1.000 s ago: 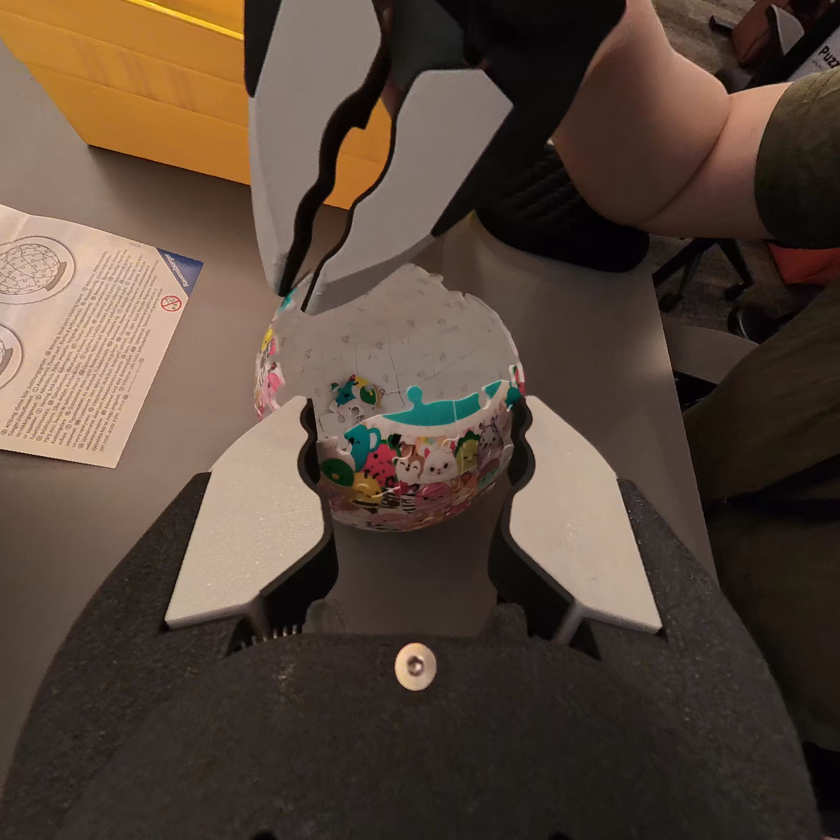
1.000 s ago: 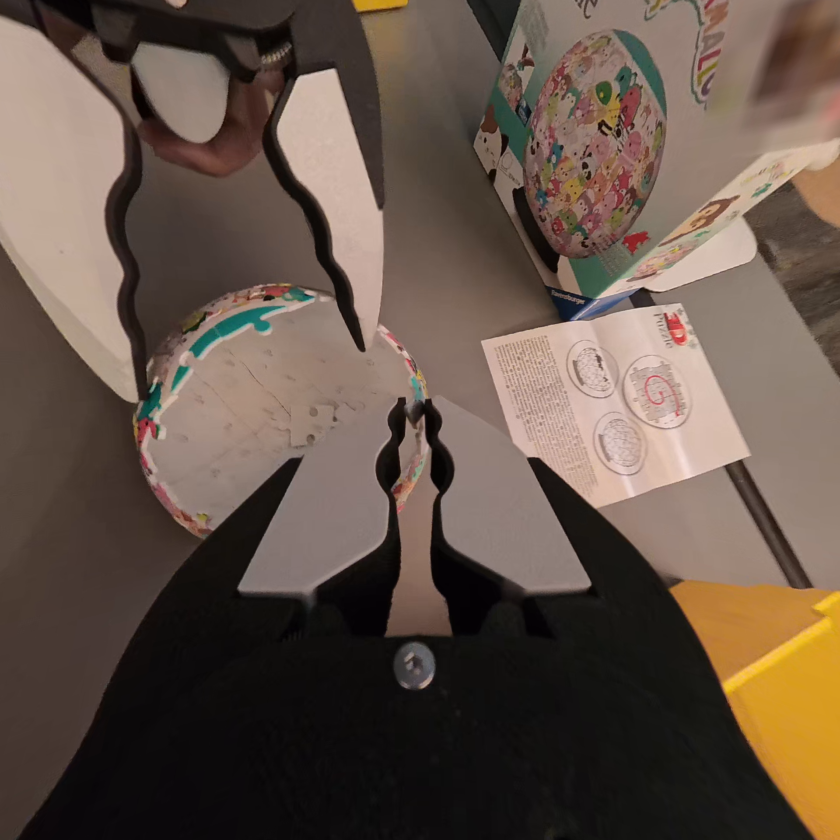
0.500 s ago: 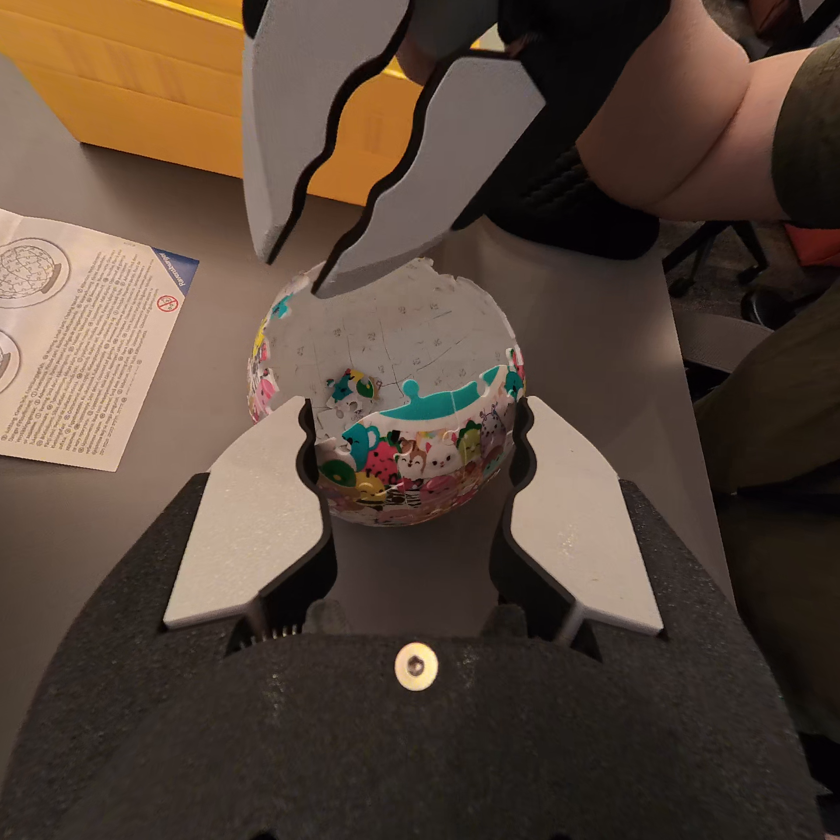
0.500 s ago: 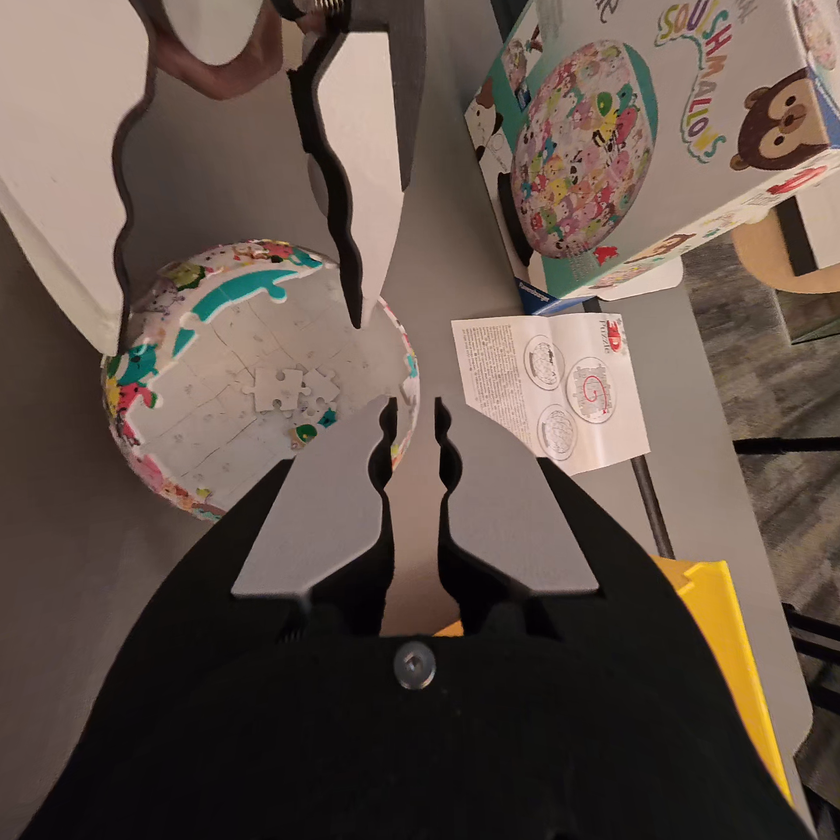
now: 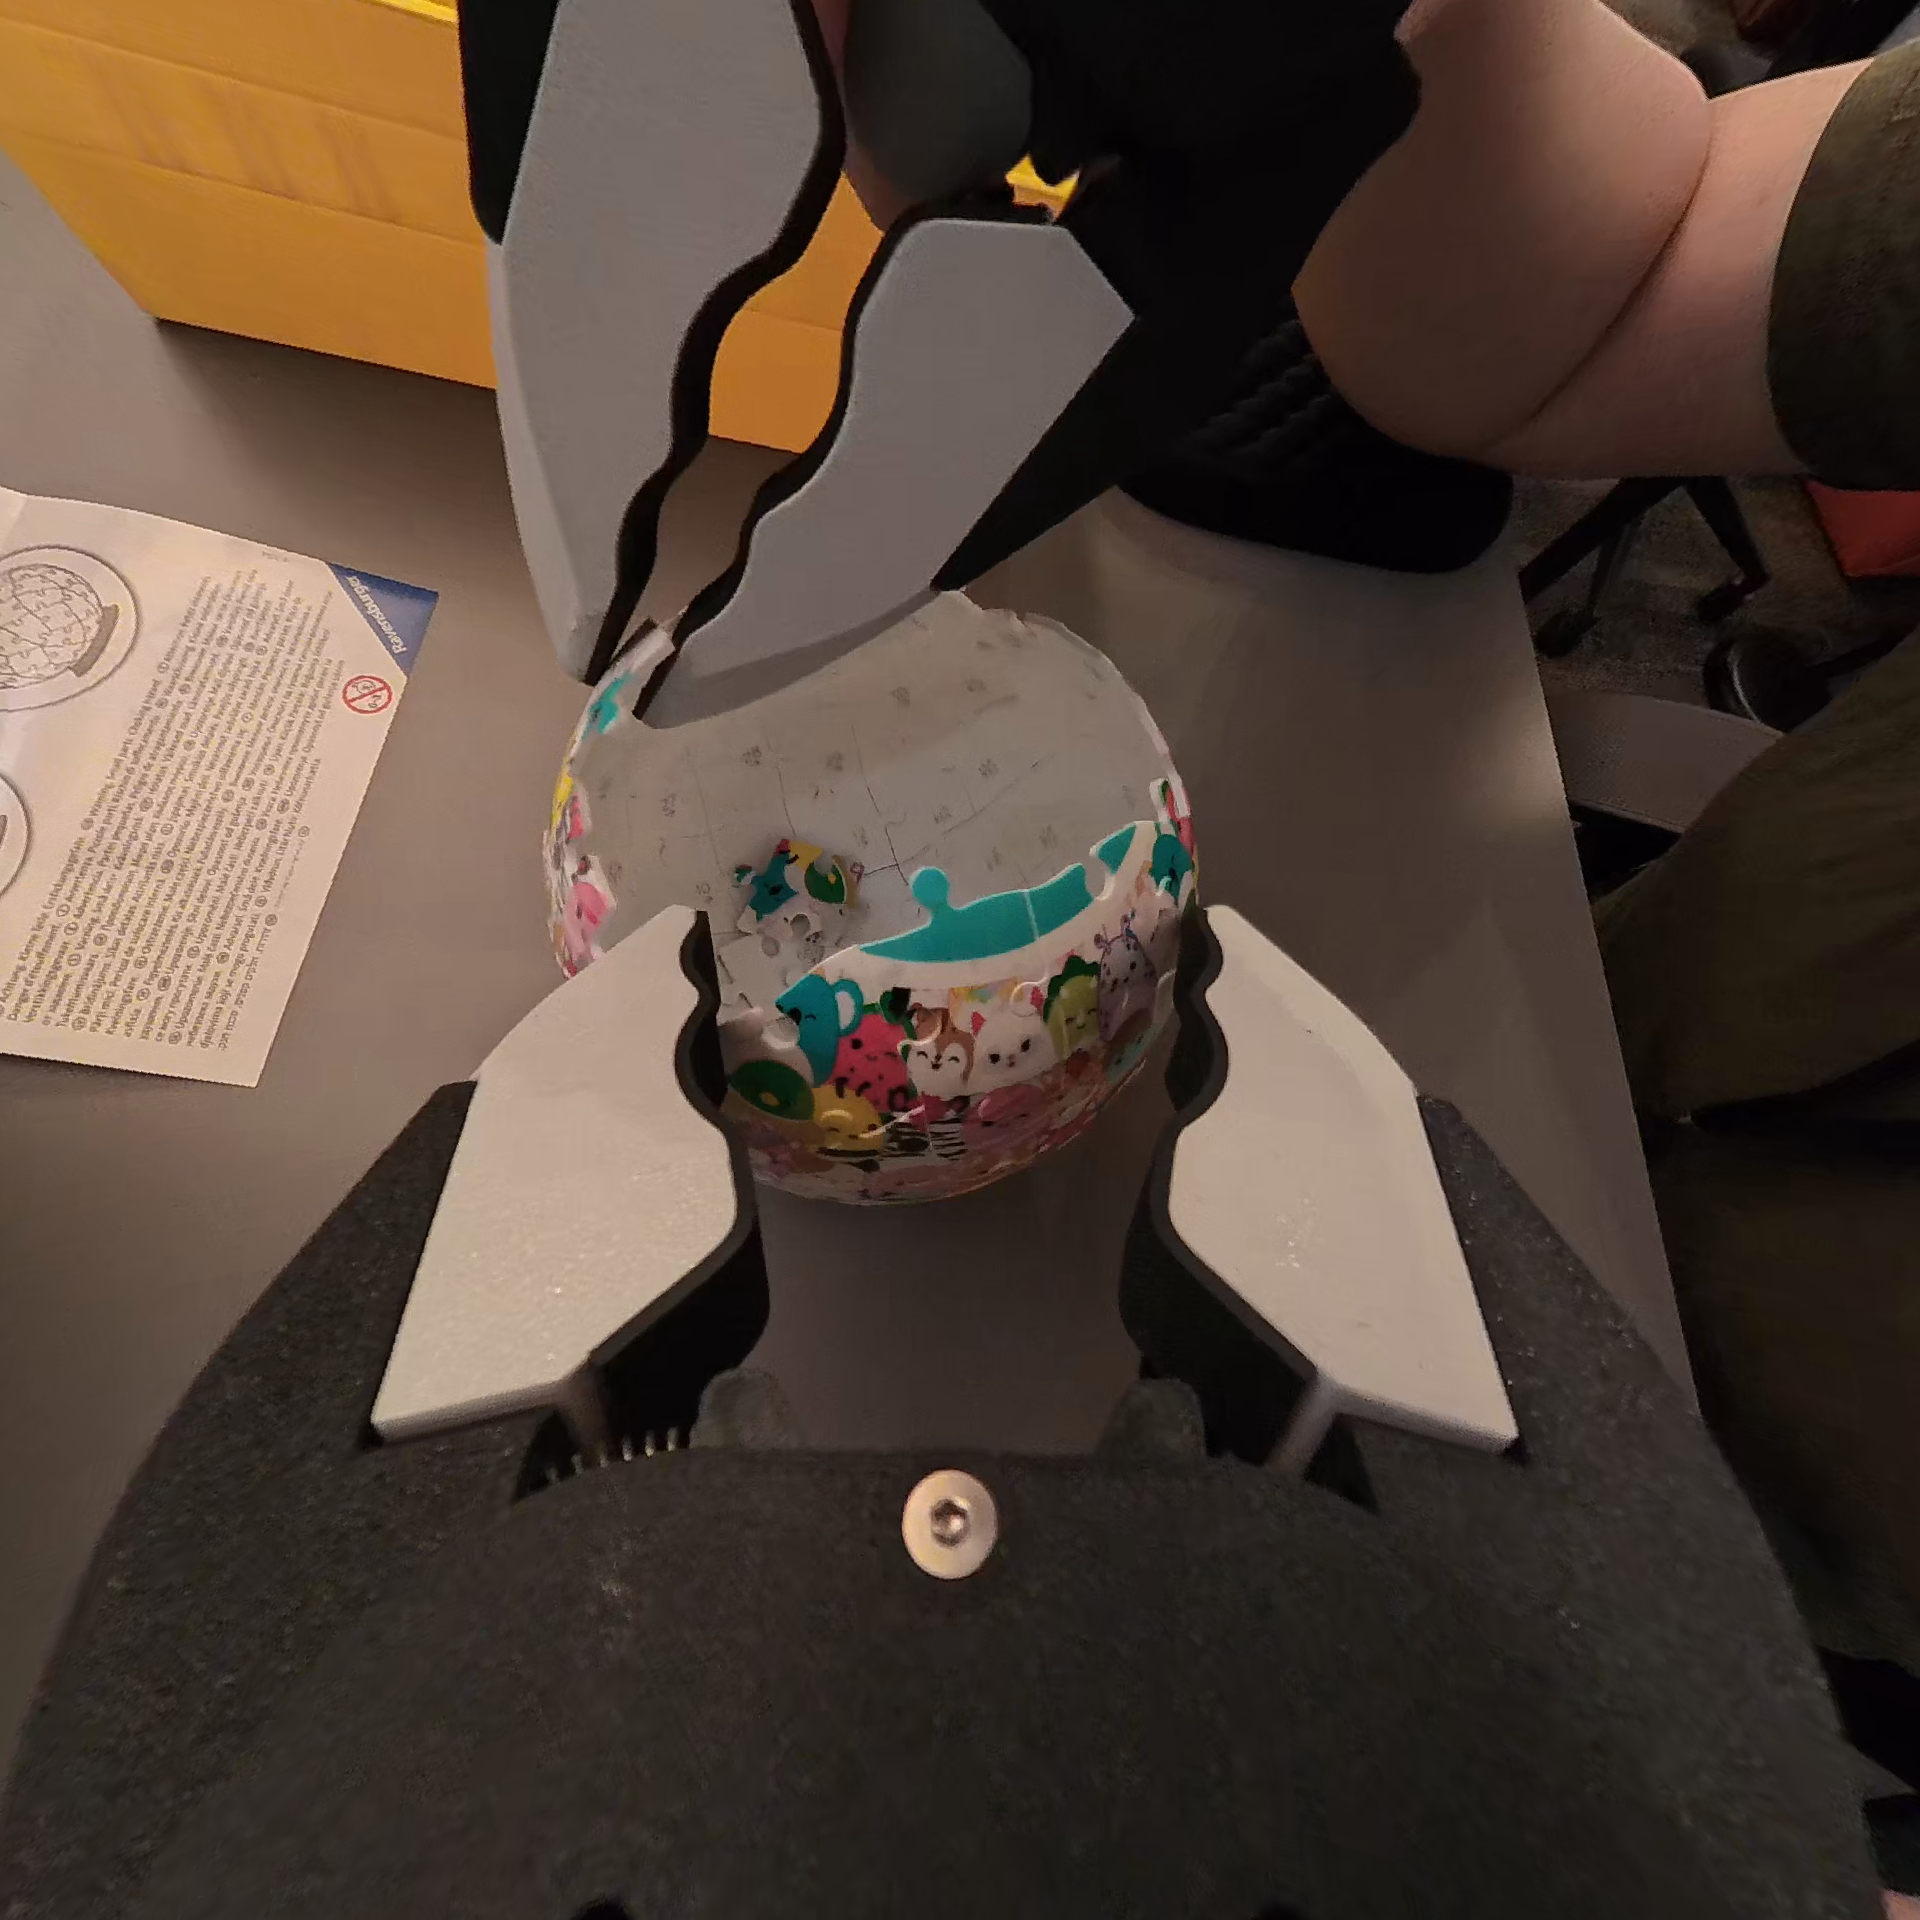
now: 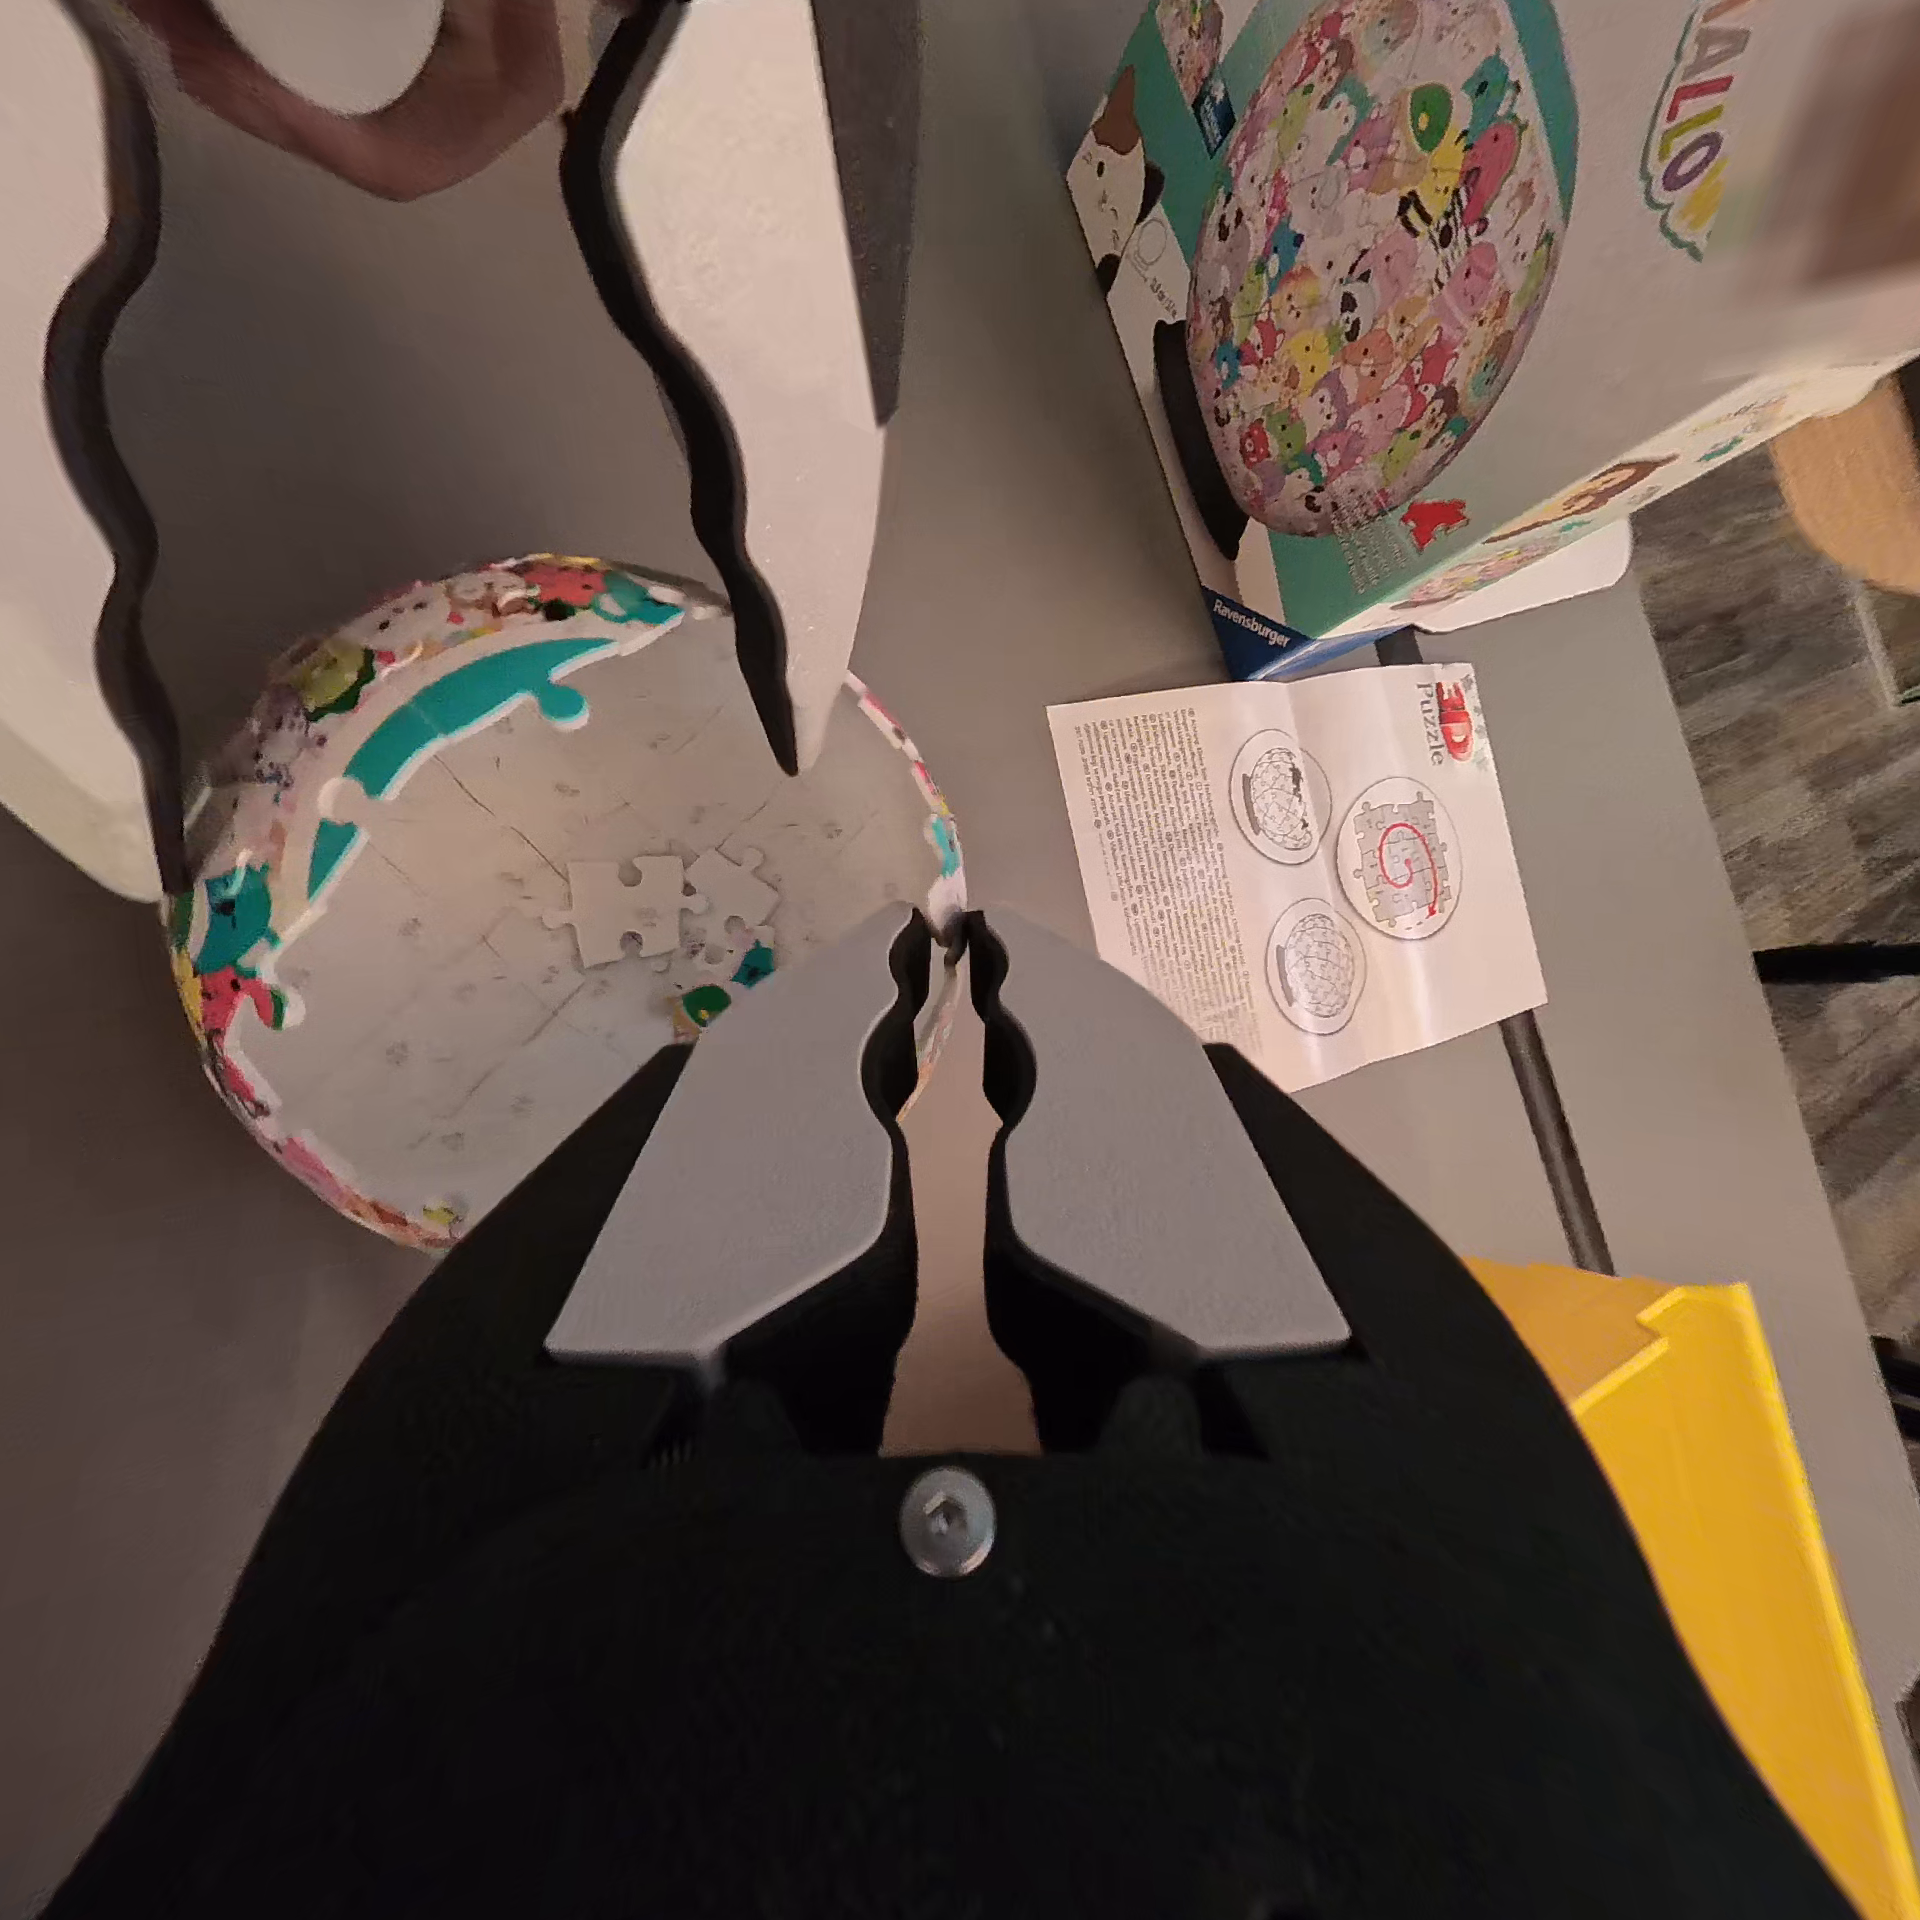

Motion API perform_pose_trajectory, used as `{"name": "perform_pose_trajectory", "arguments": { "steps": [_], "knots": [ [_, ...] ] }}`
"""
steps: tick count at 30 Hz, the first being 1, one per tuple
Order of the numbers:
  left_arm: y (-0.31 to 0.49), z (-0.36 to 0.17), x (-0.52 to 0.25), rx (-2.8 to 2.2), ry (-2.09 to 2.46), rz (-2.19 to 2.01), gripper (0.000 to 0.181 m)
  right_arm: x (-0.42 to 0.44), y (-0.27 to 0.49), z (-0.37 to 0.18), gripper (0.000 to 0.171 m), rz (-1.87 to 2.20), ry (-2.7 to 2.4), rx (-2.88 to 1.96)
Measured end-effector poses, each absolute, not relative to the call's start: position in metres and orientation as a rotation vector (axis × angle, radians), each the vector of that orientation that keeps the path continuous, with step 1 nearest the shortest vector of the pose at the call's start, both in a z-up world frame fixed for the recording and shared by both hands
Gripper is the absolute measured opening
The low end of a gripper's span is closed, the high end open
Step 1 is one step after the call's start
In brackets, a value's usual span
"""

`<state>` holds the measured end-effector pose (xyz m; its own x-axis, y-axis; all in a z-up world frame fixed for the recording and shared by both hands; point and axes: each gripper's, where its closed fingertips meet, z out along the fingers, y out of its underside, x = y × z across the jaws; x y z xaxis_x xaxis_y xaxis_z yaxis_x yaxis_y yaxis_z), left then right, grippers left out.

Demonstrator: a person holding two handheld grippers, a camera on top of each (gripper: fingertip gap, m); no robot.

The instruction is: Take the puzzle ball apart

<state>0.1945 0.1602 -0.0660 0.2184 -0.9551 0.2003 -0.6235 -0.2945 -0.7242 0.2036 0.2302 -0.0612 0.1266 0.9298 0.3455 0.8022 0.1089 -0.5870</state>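
Since half a second ago the right hand-held gripper (image 6: pixel 940 920) has come back down from above the rim and narrowed its jaws, which now pinch a white edge piece on the rim of the half-dismantled puzzle ball (image 5: pixel 935 831), a hollow plastic shell printed outside with colourful cartoon animals and plain white inside. In the left wrist view that same right hand-held gripper (image 5: pixel 649 649) reaches in from the far side, tips closed on the rim piece at the ball's far left edge.

The left hand-held gripper (image 5: pixel 940 935) has its jaws spread wide to either side of the ball's near half; the grey fingers (image 5: pixel 582 1132) sit right at the shell's sides, though whether they press on it cannot be told. In the right wrist view the left hand-held gripper (image 6: pixel 478 810) straddles the open bowl from above.

The ball rests on the grey bench (image 5: pixel 208 1195) with its open side up. Loose white puzzle pieces (image 6: pixel 655 899) lie inside the bowl. A folded white instruction leaflet (image 6: pixel 1299 862) lies flat on the bench beside the ball, the printed puzzle box (image 6: pixel 1382 291) stands beyond it, and a yellow bin (image 5: pixel 260 187) sits at the bench edge.
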Motion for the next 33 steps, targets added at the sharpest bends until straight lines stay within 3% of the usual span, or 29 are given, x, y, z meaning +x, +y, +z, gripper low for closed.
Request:
{"name": "perform_pose_trajectory", "arguments": {
  "steps": [16, 24, 28, 33],
  "knots": [
    [0.159, -0.069, 0.198, -1.995, 1.478, -0.854, 0.086, 0.205, 0.23, -0.063, 0.015, 0.678, -1.535, -2.016],
    [0.157, -0.031, 0.191, -1.884, 1.364, -1.087, 0.07, 0.225, 0.222, -0.013, 0.017, 0.848, -1.503, -1.888],
    [0.201, -0.003, 0.171, -1.809, 1.121, -0.874, 0.051, 0.238, 0.234, -0.012, 0.022, 0.815, -1.425, -1.95],
    [0.213, -0.008, 0.183, -1.748, 1.218, -0.574, 0.036, 0.238, 0.226, -0.035, 0.029, 0.703, -1.506, -2.036]
  ]
}}
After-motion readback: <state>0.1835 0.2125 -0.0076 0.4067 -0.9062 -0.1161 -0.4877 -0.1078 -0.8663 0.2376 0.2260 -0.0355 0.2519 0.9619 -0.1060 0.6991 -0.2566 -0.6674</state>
